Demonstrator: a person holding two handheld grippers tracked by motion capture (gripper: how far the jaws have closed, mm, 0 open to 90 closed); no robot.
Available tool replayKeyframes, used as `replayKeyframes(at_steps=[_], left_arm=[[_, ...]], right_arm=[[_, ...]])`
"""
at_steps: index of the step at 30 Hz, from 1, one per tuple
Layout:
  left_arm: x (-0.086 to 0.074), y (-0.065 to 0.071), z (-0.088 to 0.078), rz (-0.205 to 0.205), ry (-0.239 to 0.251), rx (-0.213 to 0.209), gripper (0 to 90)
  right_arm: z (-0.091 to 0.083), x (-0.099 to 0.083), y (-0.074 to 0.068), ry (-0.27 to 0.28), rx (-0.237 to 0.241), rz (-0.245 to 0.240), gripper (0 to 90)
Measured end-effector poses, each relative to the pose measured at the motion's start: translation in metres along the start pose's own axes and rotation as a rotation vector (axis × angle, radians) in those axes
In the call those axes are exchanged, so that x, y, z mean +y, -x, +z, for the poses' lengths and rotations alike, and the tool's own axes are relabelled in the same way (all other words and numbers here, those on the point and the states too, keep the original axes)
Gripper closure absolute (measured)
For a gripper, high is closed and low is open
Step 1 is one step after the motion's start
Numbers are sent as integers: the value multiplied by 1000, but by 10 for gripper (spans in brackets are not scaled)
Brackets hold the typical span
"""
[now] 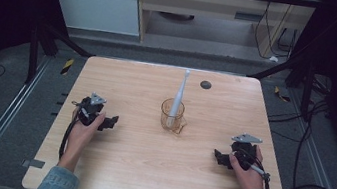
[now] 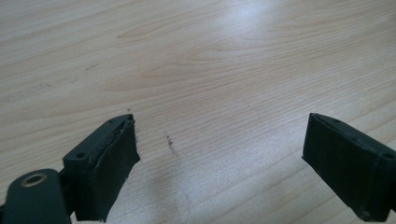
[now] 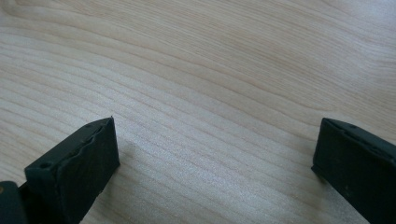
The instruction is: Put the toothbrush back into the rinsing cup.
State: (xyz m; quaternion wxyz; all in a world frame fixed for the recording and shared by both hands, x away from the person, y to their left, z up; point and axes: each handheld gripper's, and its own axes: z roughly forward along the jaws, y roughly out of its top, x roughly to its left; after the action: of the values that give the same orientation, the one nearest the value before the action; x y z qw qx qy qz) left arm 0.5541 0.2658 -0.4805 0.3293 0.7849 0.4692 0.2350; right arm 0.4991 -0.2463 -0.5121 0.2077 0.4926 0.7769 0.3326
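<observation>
1. Table (image 1: 135, 170): wood top, both hands resting near the front edge, w/ the cup at mid-table between them.
2. Cup (image 1: 172, 115): clear, standing upright, well apart from both grippers.
3. Toothbrush (image 1: 178, 96): standing in the cup, long axis near upright, head leaning away toward the far edge.
4. Left gripper (image 1: 110, 122): jaws gaping wide, holding nothing, pointing right toward the cup.
5. Right gripper (image 1: 218, 157): jaws also spread wide & empty, pointing left; sitting about as far from the cup, so neither hand is looking clearly nearer.
</observation>
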Motion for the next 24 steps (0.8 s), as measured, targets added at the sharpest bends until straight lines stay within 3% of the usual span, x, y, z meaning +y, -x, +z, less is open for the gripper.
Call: replayKeyframes(at_steps=[24], left_arm=[[-16, -29, 9, -75, -47, 45, 82]], right_arm=[[0, 0, 0, 0, 0, -1, 4]])
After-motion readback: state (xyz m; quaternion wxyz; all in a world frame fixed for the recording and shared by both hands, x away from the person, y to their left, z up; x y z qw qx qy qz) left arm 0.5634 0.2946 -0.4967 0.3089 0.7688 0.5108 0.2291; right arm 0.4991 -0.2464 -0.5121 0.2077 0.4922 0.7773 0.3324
